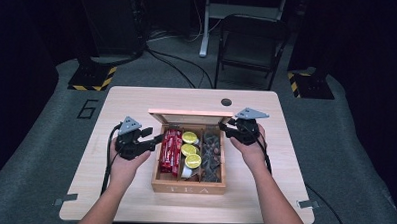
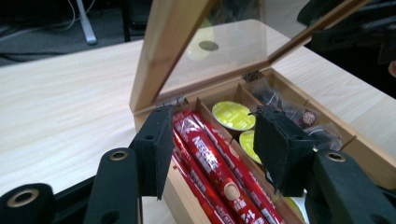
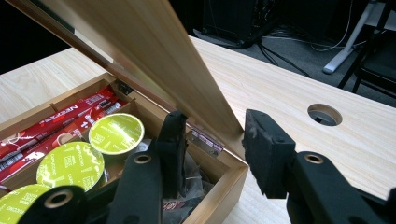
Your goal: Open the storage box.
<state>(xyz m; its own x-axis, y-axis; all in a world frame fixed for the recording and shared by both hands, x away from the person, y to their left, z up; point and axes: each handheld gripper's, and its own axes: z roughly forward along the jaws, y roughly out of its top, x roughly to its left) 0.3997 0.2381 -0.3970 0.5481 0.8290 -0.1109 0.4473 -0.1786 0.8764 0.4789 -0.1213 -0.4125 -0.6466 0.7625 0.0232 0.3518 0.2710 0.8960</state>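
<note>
A wooden tea box [image 1: 189,187] stands mid-table with its glass-paned lid [image 1: 190,116] raised. Inside lie red coffee sticks [image 1: 170,150] on the left, yellow-green capsules [image 1: 189,149] in the middle and dark wrapped tea bags [image 1: 211,152] on the right. My left gripper [image 1: 153,140] hovers at the box's left side. In the left gripper view it [image 2: 215,144] is open, its jaws straddling the red sticks [image 2: 210,158] without touching them. My right gripper [image 1: 226,128] sits at the box's rear right corner. It [image 3: 217,140] is open, with the lid's side edge [image 3: 154,51] between the jaws.
The light wooden table [image 1: 136,105] has a cable hole [image 1: 226,102] behind the box. A folding chair [image 1: 251,41] and a desk leg stand on the floor beyond the far edge. Bare tabletop lies left and right of the box.
</note>
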